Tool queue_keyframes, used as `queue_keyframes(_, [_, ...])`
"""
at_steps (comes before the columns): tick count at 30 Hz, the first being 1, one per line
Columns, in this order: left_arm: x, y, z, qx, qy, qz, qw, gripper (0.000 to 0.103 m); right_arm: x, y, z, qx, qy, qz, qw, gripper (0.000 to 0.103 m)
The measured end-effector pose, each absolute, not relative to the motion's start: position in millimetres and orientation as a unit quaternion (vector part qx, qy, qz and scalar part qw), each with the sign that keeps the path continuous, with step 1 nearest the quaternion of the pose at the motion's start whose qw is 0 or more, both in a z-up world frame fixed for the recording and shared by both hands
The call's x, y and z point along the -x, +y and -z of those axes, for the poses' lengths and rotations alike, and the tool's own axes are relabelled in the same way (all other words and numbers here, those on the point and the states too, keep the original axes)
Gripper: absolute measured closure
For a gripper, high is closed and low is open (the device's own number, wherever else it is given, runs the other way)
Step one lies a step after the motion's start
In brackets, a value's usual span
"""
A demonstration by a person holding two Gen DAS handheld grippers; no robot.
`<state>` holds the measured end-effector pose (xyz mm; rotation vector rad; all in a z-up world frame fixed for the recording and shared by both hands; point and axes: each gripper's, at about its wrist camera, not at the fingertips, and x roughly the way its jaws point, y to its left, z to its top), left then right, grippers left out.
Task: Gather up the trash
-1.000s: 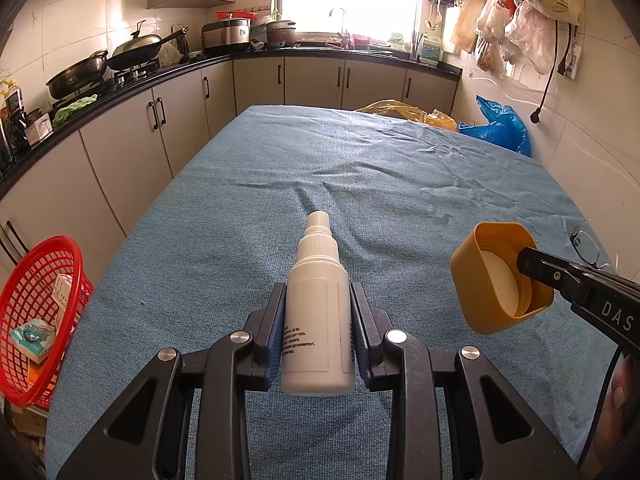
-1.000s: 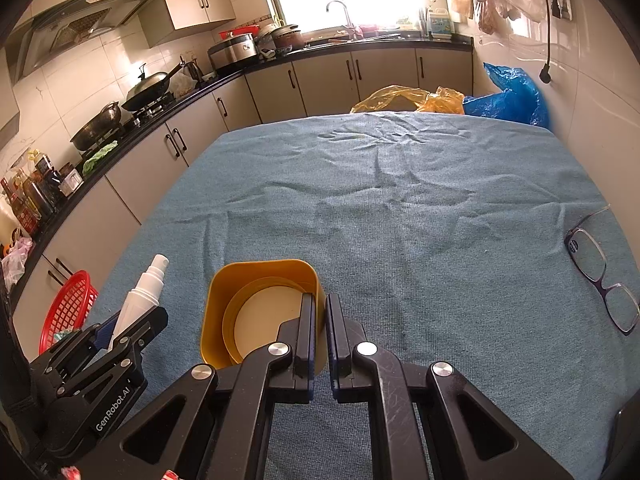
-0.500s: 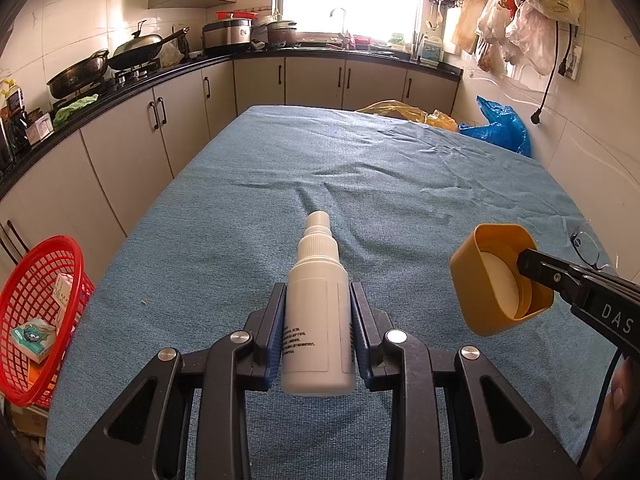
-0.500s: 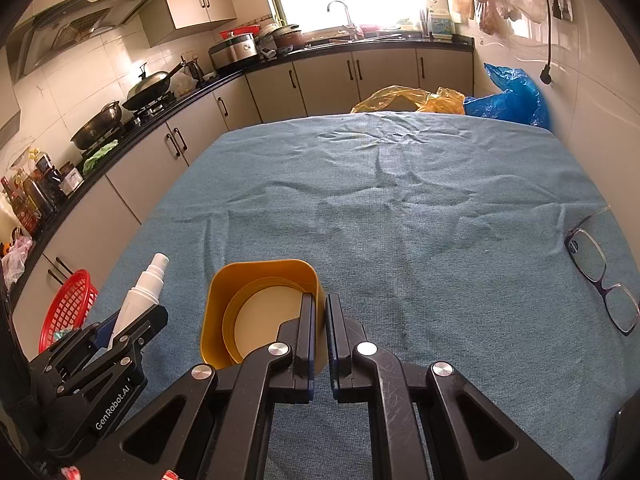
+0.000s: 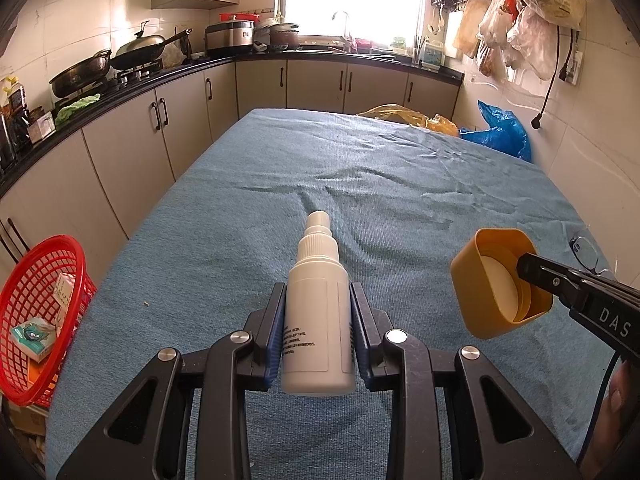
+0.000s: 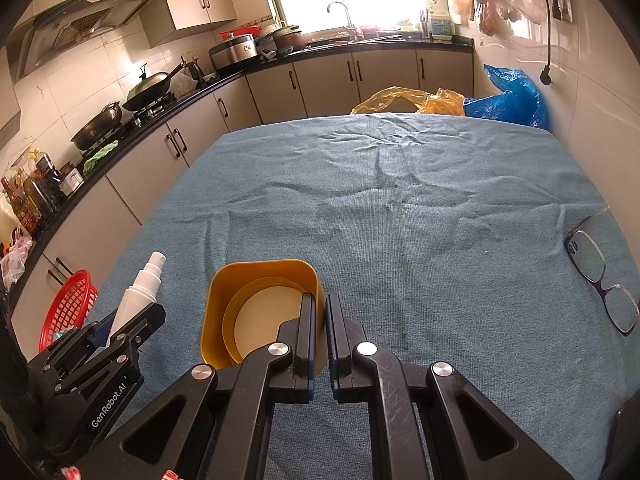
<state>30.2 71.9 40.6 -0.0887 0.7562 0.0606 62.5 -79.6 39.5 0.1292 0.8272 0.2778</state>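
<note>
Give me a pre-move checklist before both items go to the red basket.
1. Left gripper shut on the bottle: ok, pads press both its sides.
2. Right gripper shut on the yellow cap: ok, it pinches one wall only, so the hold may be less secure.
3. Red basket in sight: ok, beside the table's left edge, below the top.
4. Room in the basket: ok, a few small boxes inside, space left.
5. Glasses out of the way: ok, at the table's right edge, away from the basket.
6. Other trash on the blue cloth: cannot tell, only a tiny speck shows.
</note>
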Motion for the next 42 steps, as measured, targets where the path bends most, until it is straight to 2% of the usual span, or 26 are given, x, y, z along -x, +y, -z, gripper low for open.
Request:
queue_keyframes(29, [-29, 72, -44, 0.054, 0.367, -0.029, 0.928, 0.074, -62, -78, -43, -0.061, 0.395, -0.135, 0.906, 0.097])
queue_keyframes(42, [6, 111, -59, 0.087, 0.359, -0.038, 0.929, 0.074, -50, -43, -48, -0.045, 0.403, -0.175, 0.897, 0.097])
